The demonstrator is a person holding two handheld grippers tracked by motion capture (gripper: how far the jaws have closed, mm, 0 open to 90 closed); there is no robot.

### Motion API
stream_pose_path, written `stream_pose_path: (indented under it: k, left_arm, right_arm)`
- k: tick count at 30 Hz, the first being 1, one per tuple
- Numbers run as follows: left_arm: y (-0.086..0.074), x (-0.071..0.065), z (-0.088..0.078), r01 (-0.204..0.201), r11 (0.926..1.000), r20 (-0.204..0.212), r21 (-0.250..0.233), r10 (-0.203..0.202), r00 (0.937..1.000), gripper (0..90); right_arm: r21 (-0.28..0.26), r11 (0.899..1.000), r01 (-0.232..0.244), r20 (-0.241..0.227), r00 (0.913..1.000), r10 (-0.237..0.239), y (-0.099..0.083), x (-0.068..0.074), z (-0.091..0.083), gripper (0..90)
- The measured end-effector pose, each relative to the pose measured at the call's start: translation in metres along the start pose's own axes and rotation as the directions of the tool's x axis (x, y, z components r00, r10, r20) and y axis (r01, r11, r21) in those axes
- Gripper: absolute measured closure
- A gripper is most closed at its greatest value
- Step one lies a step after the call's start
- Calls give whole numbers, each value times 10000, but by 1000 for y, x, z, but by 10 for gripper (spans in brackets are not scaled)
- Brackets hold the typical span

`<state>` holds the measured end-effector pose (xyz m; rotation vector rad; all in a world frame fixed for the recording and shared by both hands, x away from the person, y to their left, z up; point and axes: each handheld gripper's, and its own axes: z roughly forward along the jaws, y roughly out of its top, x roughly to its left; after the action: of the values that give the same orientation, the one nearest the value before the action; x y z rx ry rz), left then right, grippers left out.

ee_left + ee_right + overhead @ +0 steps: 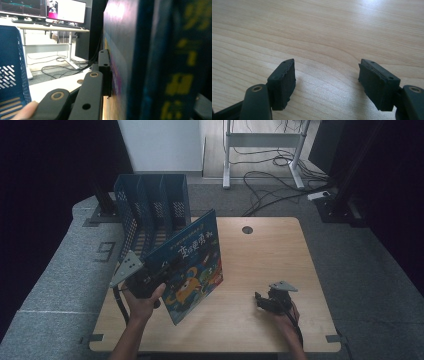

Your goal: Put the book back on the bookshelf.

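The left gripper (150,279) has its fingers (104,70) clamped on one blue picture book (192,265), held tilted upright above the left part of the wooden worktop (270,250). The right gripper's (267,301) fingers (283,82) stand apart with nothing between them, low over the near right worktop. One blue file rack (150,207) with three slots stands at the far left. Cables (270,175) lie on the floor beyond.
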<state>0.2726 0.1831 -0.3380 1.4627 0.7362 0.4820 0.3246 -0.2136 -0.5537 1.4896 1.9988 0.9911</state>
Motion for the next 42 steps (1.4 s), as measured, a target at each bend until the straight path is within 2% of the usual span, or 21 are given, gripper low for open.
stream_pose_path:
  k: [11,15,21,29,42]
  left_arm:
    - [8,4,-8,15,9999,-323,-129,-20,9995,820]
    - [10,8,-11,115,9998,-439,-132,-121,9990,820]
    - [15,10,-13,31,9998,-641,-181,-43,9979,820]
    - [23,16,-17,194,9996,-862,-220,-212,9961,820]
    - [32,21,-23,-6,9999,-1115,-149,-11,9938,820]
  right_arm:
    - [195,9992,336,229,9992,-340,0,5,2,281]
    - [192,9993,325,236,9992,-329,0,4,2,283]
    - [202,9993,303,248,9992,-308,0,5,1,285]
    - [206,9994,282,251,9993,-287,0,5,1,286]
    - [185,9994,292,263,9992,-297,0,5,1,286]
